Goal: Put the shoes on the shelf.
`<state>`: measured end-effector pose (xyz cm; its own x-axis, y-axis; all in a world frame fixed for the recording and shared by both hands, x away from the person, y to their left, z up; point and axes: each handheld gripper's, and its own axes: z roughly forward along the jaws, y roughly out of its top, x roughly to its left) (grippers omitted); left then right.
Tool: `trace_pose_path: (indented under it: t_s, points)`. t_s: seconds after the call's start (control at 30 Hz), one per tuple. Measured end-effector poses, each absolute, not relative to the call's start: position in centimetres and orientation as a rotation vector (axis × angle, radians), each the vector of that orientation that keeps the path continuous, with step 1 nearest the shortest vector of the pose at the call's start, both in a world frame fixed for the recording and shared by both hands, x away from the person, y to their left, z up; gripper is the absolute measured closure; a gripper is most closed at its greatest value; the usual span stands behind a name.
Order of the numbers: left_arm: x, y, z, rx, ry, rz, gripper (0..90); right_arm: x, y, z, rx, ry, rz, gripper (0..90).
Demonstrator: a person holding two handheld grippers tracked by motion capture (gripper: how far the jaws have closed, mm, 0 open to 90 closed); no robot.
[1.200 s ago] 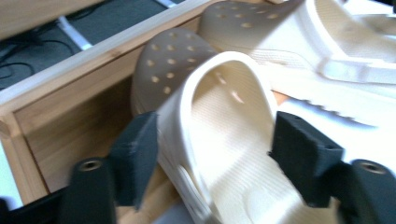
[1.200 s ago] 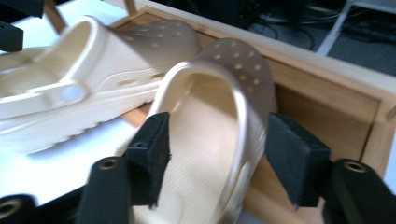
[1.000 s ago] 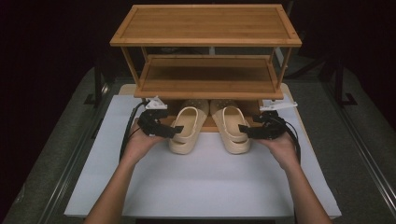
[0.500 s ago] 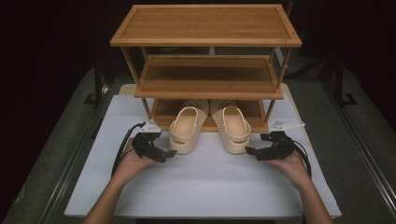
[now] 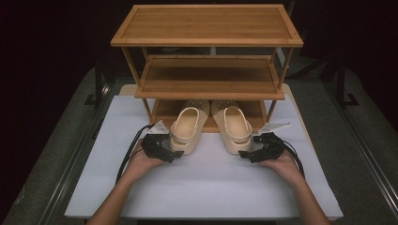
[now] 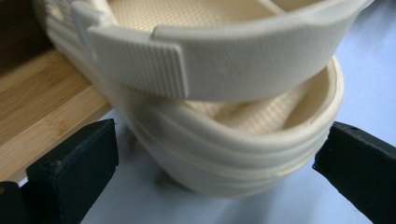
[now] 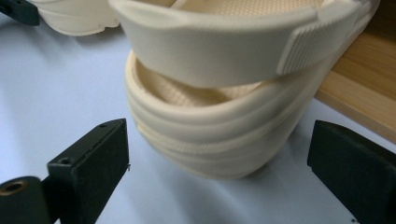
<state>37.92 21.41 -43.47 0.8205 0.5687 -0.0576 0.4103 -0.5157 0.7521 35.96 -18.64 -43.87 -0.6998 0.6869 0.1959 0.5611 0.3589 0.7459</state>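
Observation:
Two cream clogs lie side by side, toes under the bamboo rack's [image 5: 206, 26] bottom shelf and heels out on the white mat. My left gripper [image 5: 170, 153] sits low on the mat at the left clog's [image 5: 187, 129] heel. My right gripper [image 5: 248, 153] is at the right clog's [image 5: 234, 129] heel. Both have just been opening. In the left gripper view the clog's heel [image 6: 233, 70] bulges between the wide jaws of the left gripper [image 6: 217, 154], pads clear of it. The right gripper [image 7: 219, 149] stands the same way around its clog [image 7: 219, 51].
The white mat [image 5: 202, 187] covers the table in front of the rack. The bottom shelf's edge [image 6: 42, 102] lies just beside the left clog, and the shelf edge [image 7: 359, 88] beside the right one. Dark rails run along both table sides.
Both grippers have come off the clogs' sides, opened, and drawn back toward the person and lower, ending at the heels. The clogs stay where they were.

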Motion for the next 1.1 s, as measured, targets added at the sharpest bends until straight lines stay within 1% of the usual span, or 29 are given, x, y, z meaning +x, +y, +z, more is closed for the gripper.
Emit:
trace_pose_path:
  t_s: [0.13, 0.27, 0.5, 0.77, 1.1]
  points:
    - [38.1, 20.7, -43.6, 2.195, 0.699, 0.244, 0.0, 36.4, -18.2, -43.9, 1.119, 2.471, 1.27, 6.4]
    - [38.1, 20.2, -43.6, 2.224, 0.692, 0.265, 0.0, 36.5, -18.0, -44.0, 1.118, 2.474, 1.253, 6.3]
    - [38.5, 19.8, -43.4, 2.207, 0.72, 0.242, 0.0, 36.8, -17.5, -43.8, 1.109, 2.487, 1.238, 6.2]
    - [38.9, 18.2, -43.2, 2.227, 0.719, 0.249, 0.0, 37.4, -15.4, -43.6, 1.078, 2.505, 1.23, 6.3]
    - [39.4, 16.3, -43.5, 2.208, 0.743, 0.273, 1.1, 38.0, -13.0, -43.7, 1.04, 2.489, 1.232, 7.6]
